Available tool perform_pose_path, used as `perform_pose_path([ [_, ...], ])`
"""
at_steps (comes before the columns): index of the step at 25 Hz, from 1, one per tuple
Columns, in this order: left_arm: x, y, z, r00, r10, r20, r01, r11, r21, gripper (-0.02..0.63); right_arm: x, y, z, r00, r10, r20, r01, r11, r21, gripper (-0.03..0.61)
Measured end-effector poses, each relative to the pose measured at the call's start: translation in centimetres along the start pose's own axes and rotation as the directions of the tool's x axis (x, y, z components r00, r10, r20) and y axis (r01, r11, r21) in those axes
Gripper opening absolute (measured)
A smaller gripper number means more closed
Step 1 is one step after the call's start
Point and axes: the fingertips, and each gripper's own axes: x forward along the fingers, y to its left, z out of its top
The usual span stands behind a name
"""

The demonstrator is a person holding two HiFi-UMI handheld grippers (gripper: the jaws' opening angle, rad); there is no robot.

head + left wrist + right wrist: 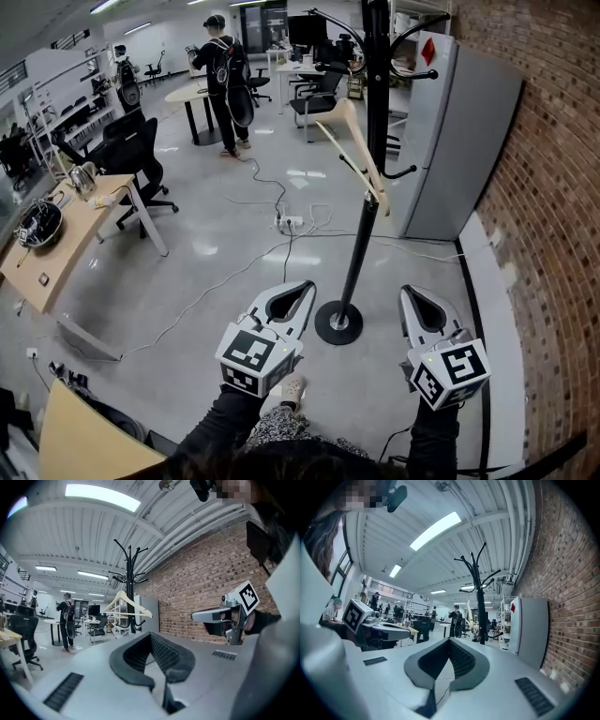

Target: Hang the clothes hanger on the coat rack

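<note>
A pale wooden clothes hanger (358,157) hangs on a lower hook of the black coat rack (376,103), whose round base (338,323) stands on the floor just ahead of me. In the left gripper view the hanger (127,605) hangs from the rack (129,585) well beyond the jaws. My left gripper (302,289) sits left of the base and my right gripper (411,294) to its right, both low, apart from the rack. The jaws of both the left gripper (151,634) and the right gripper (450,640) meet at the tips with nothing between them.
A tall grey cabinet (452,141) stands against the brick wall (553,234) right of the rack. Cables and a power strip (287,223) lie on the floor. A wooden desk (66,246) and office chairs (131,155) are at the left; a person (225,80) stands far off.
</note>
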Motion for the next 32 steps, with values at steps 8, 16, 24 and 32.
perform_pose_path([
  [8,-0.6,-0.5,0.2,1.000,0.012,0.005,-0.012,1.000,0.005,0.006,-1.0,0.3,-2.2,1.000,0.004,-0.026,-0.003,0.999,0.042,0.009],
  [16,-1.2,-1.5,-0.7,1.000,0.007,-0.010,-0.007,1.000,0.003,0.006,-1.4,1.8,-2.6,0.999,0.023,-0.046,-0.023,1.000,0.005,0.008],
  [24,-1.8,-1.2,-0.6,1.000,0.020,-0.007,-0.020,1.000,-0.002,0.006,-1.2,2.3,-2.2,0.999,0.016,-0.048,-0.017,1.000,-0.013,0.008],
  [32,-1.8,-0.8,-0.9,1.000,0.018,-0.010,-0.018,1.000,-0.003,0.006,-1.1,1.8,-2.3,0.998,-0.004,-0.066,0.003,1.000,-0.011,0.008],
])
